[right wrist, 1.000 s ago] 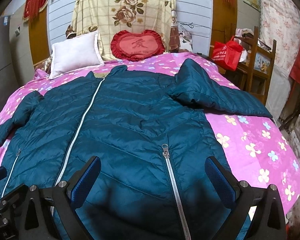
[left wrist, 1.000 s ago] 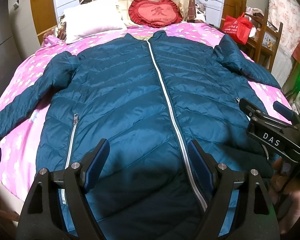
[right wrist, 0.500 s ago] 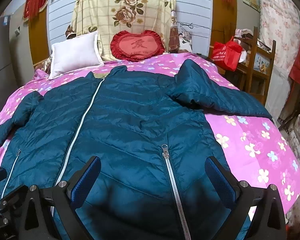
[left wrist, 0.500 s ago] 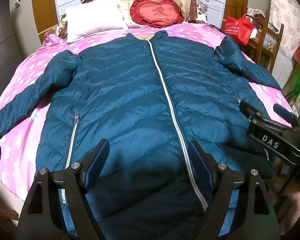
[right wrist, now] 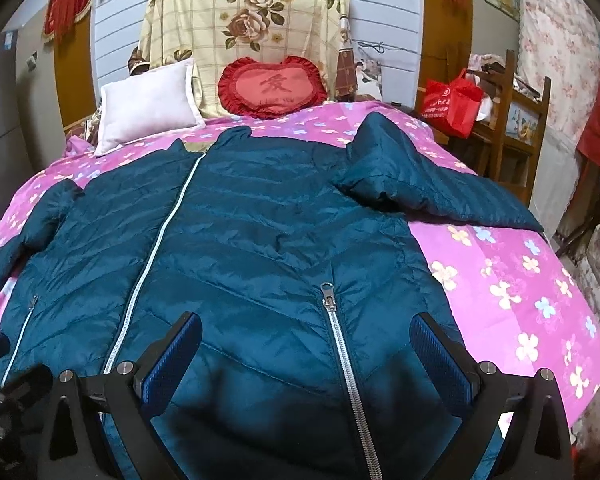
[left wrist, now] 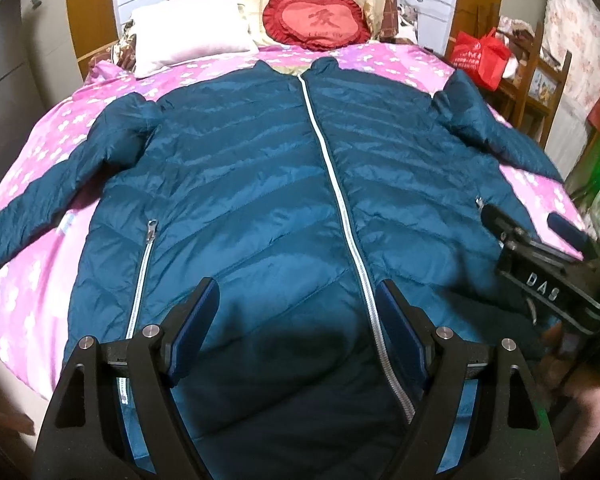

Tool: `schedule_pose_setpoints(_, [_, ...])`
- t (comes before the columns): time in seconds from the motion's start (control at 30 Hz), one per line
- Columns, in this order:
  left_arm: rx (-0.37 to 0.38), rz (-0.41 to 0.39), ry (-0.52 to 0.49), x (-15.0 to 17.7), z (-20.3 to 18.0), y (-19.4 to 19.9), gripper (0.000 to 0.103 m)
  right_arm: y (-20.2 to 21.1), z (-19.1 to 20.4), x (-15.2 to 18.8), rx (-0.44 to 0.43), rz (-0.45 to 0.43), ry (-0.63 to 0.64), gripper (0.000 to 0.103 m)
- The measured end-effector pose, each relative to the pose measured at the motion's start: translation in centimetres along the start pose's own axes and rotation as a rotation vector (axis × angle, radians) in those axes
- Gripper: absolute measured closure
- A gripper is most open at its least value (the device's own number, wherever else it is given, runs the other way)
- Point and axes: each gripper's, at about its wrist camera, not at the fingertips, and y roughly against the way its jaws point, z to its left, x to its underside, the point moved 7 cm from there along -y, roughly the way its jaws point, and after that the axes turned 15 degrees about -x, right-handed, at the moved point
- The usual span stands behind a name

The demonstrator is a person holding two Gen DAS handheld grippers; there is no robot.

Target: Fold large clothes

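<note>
- Hardly anything has moved since the earlier frames: both grippers hang over the hem end of the jacket (left wrist: 236, 184), with only a slight shift of view
- Left gripper (left wrist: 298, 332) has its fingers spread wide and released, gripping nothing; the jacket's lower front lies between and beneath them, the central zipper (left wrist: 340, 200) running just inside one finger
- Right gripper (right wrist: 306, 356) is likewise parted and empty, a pocket zipper (right wrist: 342, 360) lying between its fingers
- Jacket is teal, glossy, quilted in chevron seams, spread flat and zipped on the pink flowered bedsheet (right wrist: 520, 280), sleeves out to both sides
</note>
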Motion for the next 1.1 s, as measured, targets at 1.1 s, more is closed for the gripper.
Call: schedule_pose_setpoints(1.1, [-0.245, -0.071, 0.221, -6.2, 17.5, -4.7, 0.022, -0.4, -0.5, -0.3, 0.007, 0.009, -0.031, 0.0])
